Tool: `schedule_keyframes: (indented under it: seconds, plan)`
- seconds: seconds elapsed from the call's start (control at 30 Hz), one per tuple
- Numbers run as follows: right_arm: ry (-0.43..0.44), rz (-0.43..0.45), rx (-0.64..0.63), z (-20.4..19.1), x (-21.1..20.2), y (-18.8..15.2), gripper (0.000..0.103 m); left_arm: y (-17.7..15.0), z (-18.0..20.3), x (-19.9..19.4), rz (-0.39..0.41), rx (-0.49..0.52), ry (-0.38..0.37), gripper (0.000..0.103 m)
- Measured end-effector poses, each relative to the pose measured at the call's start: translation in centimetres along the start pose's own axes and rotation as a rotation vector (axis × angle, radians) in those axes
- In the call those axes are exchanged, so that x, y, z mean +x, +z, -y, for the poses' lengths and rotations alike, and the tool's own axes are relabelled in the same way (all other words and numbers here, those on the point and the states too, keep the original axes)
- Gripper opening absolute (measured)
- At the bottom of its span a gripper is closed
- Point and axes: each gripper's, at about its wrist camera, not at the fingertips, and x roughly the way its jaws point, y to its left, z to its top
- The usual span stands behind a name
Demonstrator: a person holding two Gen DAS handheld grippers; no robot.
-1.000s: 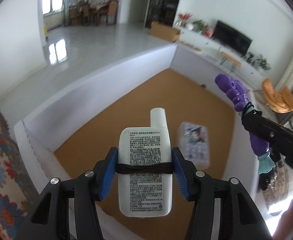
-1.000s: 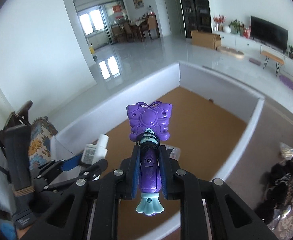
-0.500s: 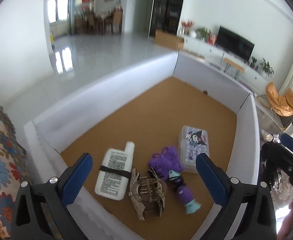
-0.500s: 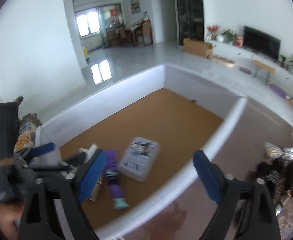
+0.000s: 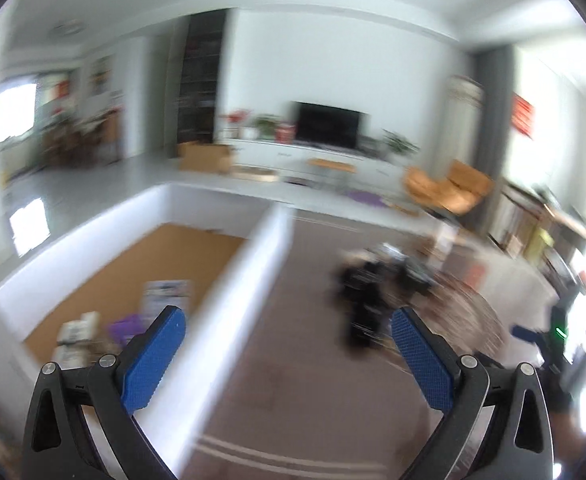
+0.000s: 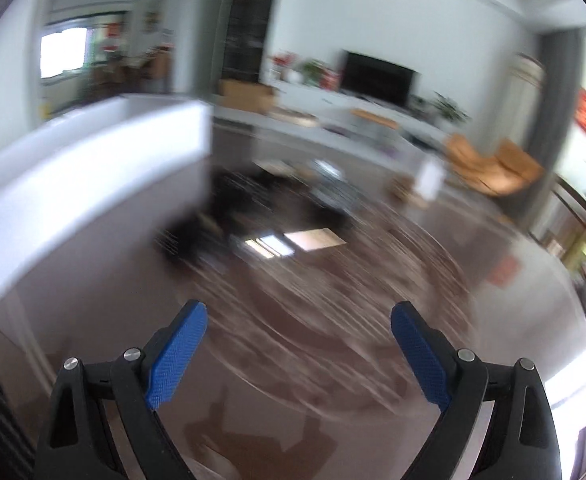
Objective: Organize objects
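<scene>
The white-walled box (image 5: 249, 280) with a cork floor lies at the lower left of the left wrist view. Inside it, all blurred, are a white bottle (image 5: 73, 332), a purple toy (image 5: 123, 326) and a clear printed case (image 5: 167, 296). My left gripper (image 5: 287, 320) is open and empty, over the box's right wall and the brown rug. My right gripper (image 6: 299, 312) is also open and empty above the rug, with the box wall (image 6: 93, 168) to its left. A dark pile of objects (image 6: 245, 200) lies ahead of it, and the same pile (image 5: 369, 292) shows in the left wrist view.
Flat pale cards or sheets (image 6: 293, 242) lie on the patterned rug (image 6: 333, 300) beside the pile. Farther off stand an orange chair (image 5: 449, 188), a low white TV console (image 5: 313, 156) and a cardboard box (image 5: 205, 156). Both views are motion-blurred.
Both grippers opened, leaving the white bottle and the purple toy in the box. Both then swung right, away from the box and toward the dark pile on the rug.
</scene>
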Motion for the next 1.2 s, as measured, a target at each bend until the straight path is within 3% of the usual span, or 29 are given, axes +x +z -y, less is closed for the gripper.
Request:
schedule_keyframes:
  seconds: [0.13,0.27,0.4,0.63,0.93,1.2]
  plan:
    - [-0.053,-0.106,0.107,5.3,1.0,-3.5,0.094,-2.7,5.8,2.2,-0.088,0.106,-0.108,0.103]
    - [-0.059,-0.151,0.200,7.8,1.3,-6.2,0.094,-5.6,7.3,5.4,-0.186,0.108,-0.121,0.103]
    - [-0.047,-0.181,0.269,8.8,1.9,-7.3,0.094,-7.7,6.5,8.7,-0.245,0.112,-0.077,0.103]
    - [-0.047,-0.227,0.281,8.9,2.3,-7.9,0.094,-10.2,3.4,11.9,-0.339,0.071,0.044,0.103]
    - [-0.052,-0.236,0.277,8.6,2.7,-7.8,0.099,-11.4,2.3,12.8,-0.386,0.050,0.075,0.103]
    - [-0.051,-0.242,0.284,8.5,2.9,-7.7,0.102,-11.5,2.9,12.8,-0.379,0.063,0.074,0.103]
